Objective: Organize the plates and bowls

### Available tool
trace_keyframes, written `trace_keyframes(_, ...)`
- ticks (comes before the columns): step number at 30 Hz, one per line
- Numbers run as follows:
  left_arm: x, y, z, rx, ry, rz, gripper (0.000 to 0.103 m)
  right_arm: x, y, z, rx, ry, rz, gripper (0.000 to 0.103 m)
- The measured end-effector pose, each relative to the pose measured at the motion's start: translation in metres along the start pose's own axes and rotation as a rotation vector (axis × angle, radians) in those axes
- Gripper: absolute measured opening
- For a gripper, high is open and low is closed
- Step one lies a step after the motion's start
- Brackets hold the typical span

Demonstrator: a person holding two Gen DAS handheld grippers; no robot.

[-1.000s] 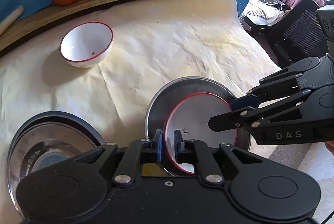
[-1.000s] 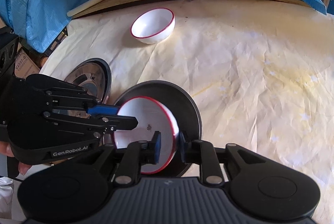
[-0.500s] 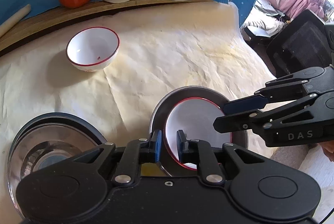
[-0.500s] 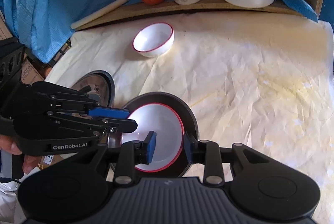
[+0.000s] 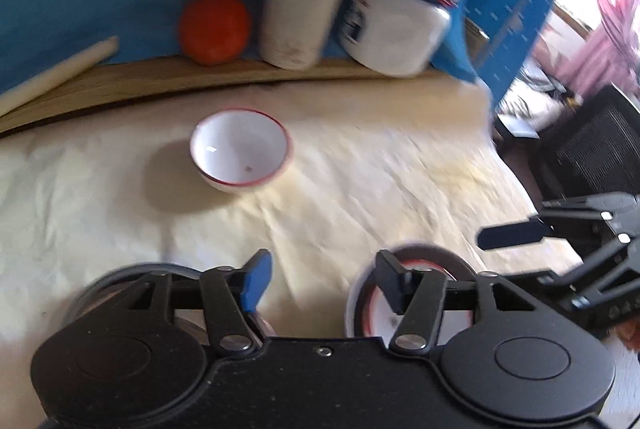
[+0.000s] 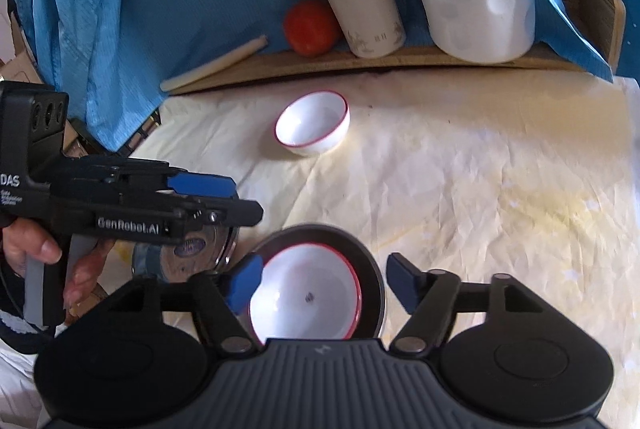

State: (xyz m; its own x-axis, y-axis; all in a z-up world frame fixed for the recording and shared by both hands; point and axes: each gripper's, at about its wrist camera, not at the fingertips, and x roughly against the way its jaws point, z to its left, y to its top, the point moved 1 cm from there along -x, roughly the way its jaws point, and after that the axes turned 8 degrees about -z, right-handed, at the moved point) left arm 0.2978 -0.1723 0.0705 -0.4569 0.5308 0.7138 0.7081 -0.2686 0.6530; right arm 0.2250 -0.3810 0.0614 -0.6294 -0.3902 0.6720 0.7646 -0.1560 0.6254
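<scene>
A white bowl with a red rim (image 6: 308,301) rests in a dark metal plate (image 6: 370,269) on the cream cloth. My right gripper (image 6: 324,281) straddles this bowl, its jaws opening and its pads off the rim. My left gripper (image 5: 324,281) hangs to the left of the bowl (image 5: 416,313), its jaws opening over bare cloth with nothing between them. In the right wrist view, the left gripper (image 6: 244,201) is over a shiny steel plate (image 6: 192,253). A second red-rimmed bowl (image 5: 240,153) (image 6: 312,129) stands alone farther back.
A wooden ledge (image 6: 400,63) at the back carries an orange fruit (image 6: 310,27), a white canister (image 6: 362,11), a white jug (image 6: 476,17) and a pale stick (image 6: 216,63). Blue cloth hangs behind. A black chair (image 5: 596,149) stands past the table's right edge.
Both grippers opened and let go of the red-rimmed bowl, which now lies flat in the dark plate. My left gripper drew away to the left and rose.
</scene>
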Motion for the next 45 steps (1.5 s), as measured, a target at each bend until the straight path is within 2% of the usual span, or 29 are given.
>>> trace_keyframes(1, 0.0, 0.001, 0.004, 0.011, 0.019, -0.014, 0.073, -0.002, 0.003, -0.001, -0.003, 0.006, -0.006, 0.08)
trace_keyframes(3, 0.0, 0.004, 0.015, 0.031, 0.077, -0.054, 0.078, -0.007, 0.007, -0.004, -0.005, 0.015, -0.017, 0.083)
trace_keyframes(6, -0.005, 0.009, 0.031, 0.068, 0.121, -0.077, 0.088, -0.018, 0.015, -0.009, -0.005, 0.013, -0.038, 0.087)
trace_keyframes(12, -0.023, 0.021, 0.063, 0.171, 0.183, -0.114, 0.097, -0.051, 0.032, -0.017, 0.024, -0.032, -0.071, 0.094)
trace_keyframes(22, -0.06, 0.035, 0.092, 0.213, 0.223, -0.121, 0.098, -0.105, 0.058, -0.033, 0.005, -0.011, -0.084, 0.097)
trace_keyframes(31, -0.079, 0.04, 0.11, 0.268, 0.227, -0.124, 0.102, -0.131, 0.072, -0.031, 0.053, -0.017, -0.121, 0.1)
trace_keyframes(45, -0.093, 0.037, 0.102, 0.168, 0.282, -0.096, 0.102, -0.155, 0.073, -0.028, 0.114, -0.035, -0.112, 0.101)
